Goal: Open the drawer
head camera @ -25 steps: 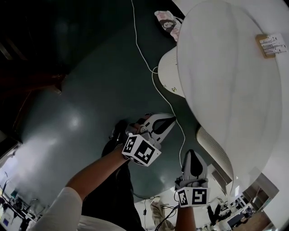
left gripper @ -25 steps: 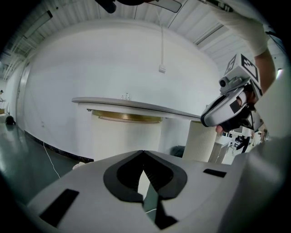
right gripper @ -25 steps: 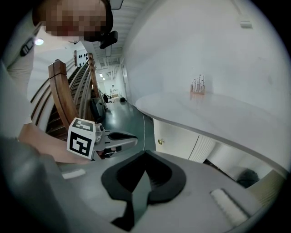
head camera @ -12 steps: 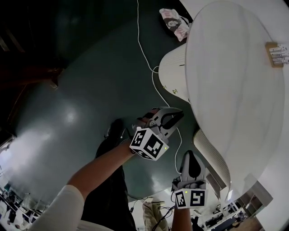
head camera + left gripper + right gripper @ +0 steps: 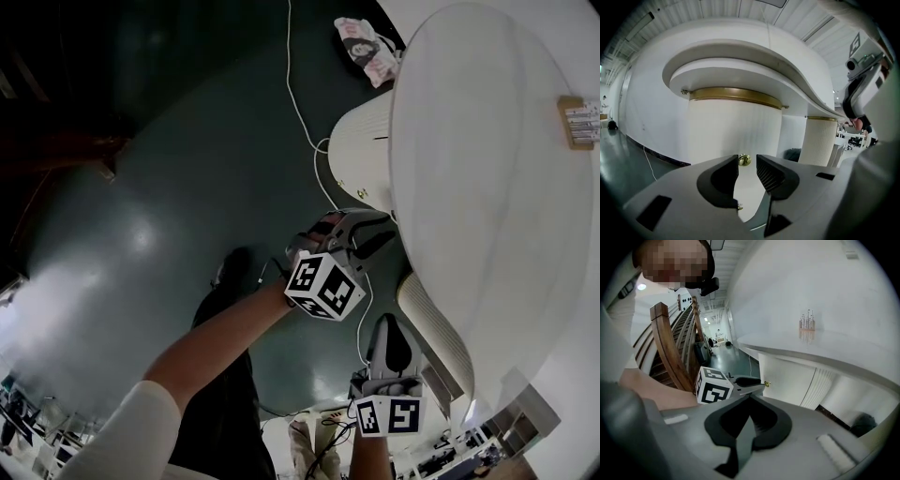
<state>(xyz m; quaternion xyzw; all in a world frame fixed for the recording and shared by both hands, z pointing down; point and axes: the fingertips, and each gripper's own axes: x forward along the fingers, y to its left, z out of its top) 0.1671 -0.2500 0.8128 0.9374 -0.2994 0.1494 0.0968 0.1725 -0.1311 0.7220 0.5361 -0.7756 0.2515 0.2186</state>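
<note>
The drawer is the white curved front [image 5: 364,150] under the round white table top [image 5: 487,169]; in the left gripper view the front [image 5: 736,136] carries a small brass knob [image 5: 744,160]. My left gripper [image 5: 371,234] [image 5: 747,169] points at that knob, its jaws opening. The knob shows in the gap, beyond the tips, and nothing presses on it. My right gripper [image 5: 392,326] [image 5: 749,420] hangs lower and nearer to me, shut with nothing in it. From the right gripper view I see the left gripper's marker cube [image 5: 712,386] and the knob [image 5: 765,383] just past its tips.
A white cable [image 5: 300,112] runs over the dark green floor to the cabinet's foot. Printed packets [image 5: 367,47] lie on the floor at the top. A ribbed white column [image 5: 433,323] stands right of the drawer. A wooden stair rail [image 5: 670,348] is at my left.
The left gripper has moved up and right toward the drawer front, and its jaws went from shut to apart. The right gripper sank a little.
</note>
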